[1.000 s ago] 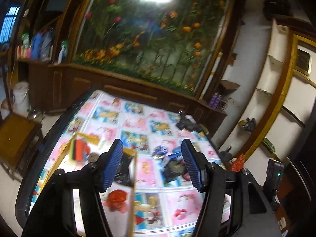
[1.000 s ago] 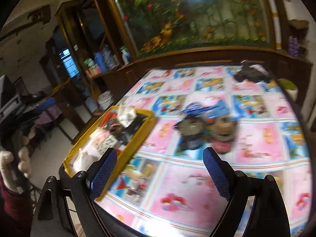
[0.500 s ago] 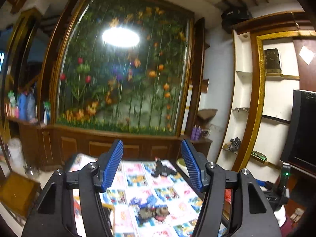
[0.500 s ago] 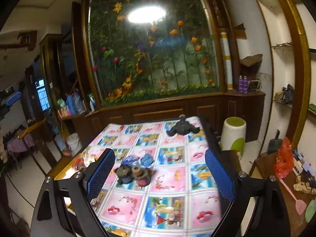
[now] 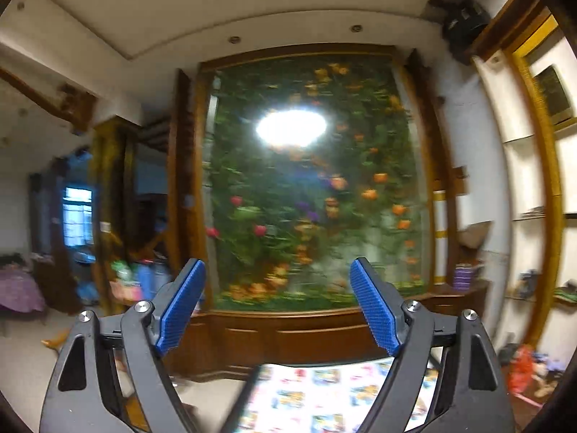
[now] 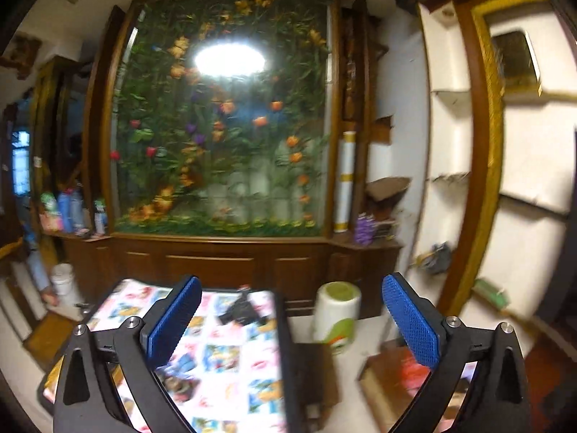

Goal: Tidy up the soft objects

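Note:
My left gripper (image 5: 277, 306) is open and empty, raised high and pointing at the flower display; only the far end of the patterned table (image 5: 324, 397) shows below it. My right gripper (image 6: 288, 321) is open and empty, also raised above the table (image 6: 230, 379). In the right wrist view a blue soft toy (image 6: 184, 362) and a dark round soft toy (image 6: 178, 384) lie on the table behind my left finger. A black object (image 6: 239, 310) lies at the table's far end. The yellow tray is out of view.
A large glass case of artificial flowers (image 6: 223, 126) on a wooden cabinet (image 6: 216, 267) stands behind the table. A white and green bin (image 6: 337, 310) stands right of the table. White wall shelves (image 6: 450, 166) are at right. Bottles (image 6: 68, 209) sit at left.
Both grippers have lifted and tilted up away from the table. The tray and most soft toys have dropped out of view. Both stay open.

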{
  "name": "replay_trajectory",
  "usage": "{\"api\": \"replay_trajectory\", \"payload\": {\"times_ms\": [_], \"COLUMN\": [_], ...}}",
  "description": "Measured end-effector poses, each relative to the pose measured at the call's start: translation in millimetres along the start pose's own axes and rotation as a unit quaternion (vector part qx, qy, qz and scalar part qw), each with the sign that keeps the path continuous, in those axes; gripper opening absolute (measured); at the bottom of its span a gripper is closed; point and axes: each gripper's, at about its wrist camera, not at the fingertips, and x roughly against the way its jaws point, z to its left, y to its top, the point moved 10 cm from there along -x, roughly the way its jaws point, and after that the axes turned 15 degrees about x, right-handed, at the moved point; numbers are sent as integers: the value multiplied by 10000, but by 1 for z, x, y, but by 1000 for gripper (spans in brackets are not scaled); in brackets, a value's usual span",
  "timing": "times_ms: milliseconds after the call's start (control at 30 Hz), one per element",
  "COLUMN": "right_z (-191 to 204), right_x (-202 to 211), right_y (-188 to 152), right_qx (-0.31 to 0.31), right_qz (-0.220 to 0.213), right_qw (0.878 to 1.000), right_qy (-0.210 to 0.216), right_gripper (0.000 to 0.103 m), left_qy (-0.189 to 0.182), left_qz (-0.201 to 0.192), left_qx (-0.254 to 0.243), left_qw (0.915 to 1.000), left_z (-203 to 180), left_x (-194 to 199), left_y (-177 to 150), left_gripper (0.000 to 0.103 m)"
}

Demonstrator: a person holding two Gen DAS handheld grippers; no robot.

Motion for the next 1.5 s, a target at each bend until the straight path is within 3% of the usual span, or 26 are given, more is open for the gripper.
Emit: {"api": "replay_trajectory", "payload": {"times_ms": [100,200,267,367,500,600,700,833,900,1000,1067,1133,1233,1367,1500], "right_z": [-13,-44,-60,-44,33,118,215,316,362,417,438,452,466,471,462], "right_x": [6,14,21,14,-44,-100,-146,-182,-200,-239,-261,-276,-292,-318,-318], "right_y": [44,80,87,72,9,-59,-129,-189,-210,-237,-247,-253,-254,-248,-216], "right_qx": [-122,-563,-948,-1044,-768,-599,-540,-232,-60,-220,-491,-547,-255,216,764], "right_qz": [31,-82,-101,-14,332,673,964,1244,1351,1826,2102,2302,2435,2478,2248], "right_qw": [9994,9927,9866,9854,9943,9959,9892,9810,9761,9549,9383,9287,9321,9489,9662], "right_qy": [-324,-1063,-1324,-1344,-663,105,958,1474,1703,2329,2703,2855,2668,1943,1003], "right_gripper": [102,102,102,103,103,103,103,102,102,102,102,102,102,102,102], "left_qy": [502,904,777,338,-348,-908,-1261,-1507,-1578,-1511,-1419,-1320,-1268,-1121,-991], "left_qz": [-307,-553,-304,233,1098,1954,2706,3331,3780,4577,4809,4908,4951,4856,4604], "left_qx": [-33,108,270,429,465,712,937,972,1181,1613,1613,1406,1236,1104,893], "left_qw": [9983,9943,9961,9982,9923,9739,9498,9257,9046,8612,8501,8497,8506,8599,8776], "left_z": [23,54,72,89,94,85,67,36,19,3,-3,-6,-7,-2,1], "left_x": [-14,-20,-27,-32,-45,-57,-69,-80,-89,-104,-113,-119,-125,-140,-148], "left_y": [26,42,29,-10,-112,-213,-319,-437,-491,-556,-579,-593,-607,-615,-607], "left_gripper": [83,83,83,83,84,84,84,84,84,84,84,84,84,84,84]}}
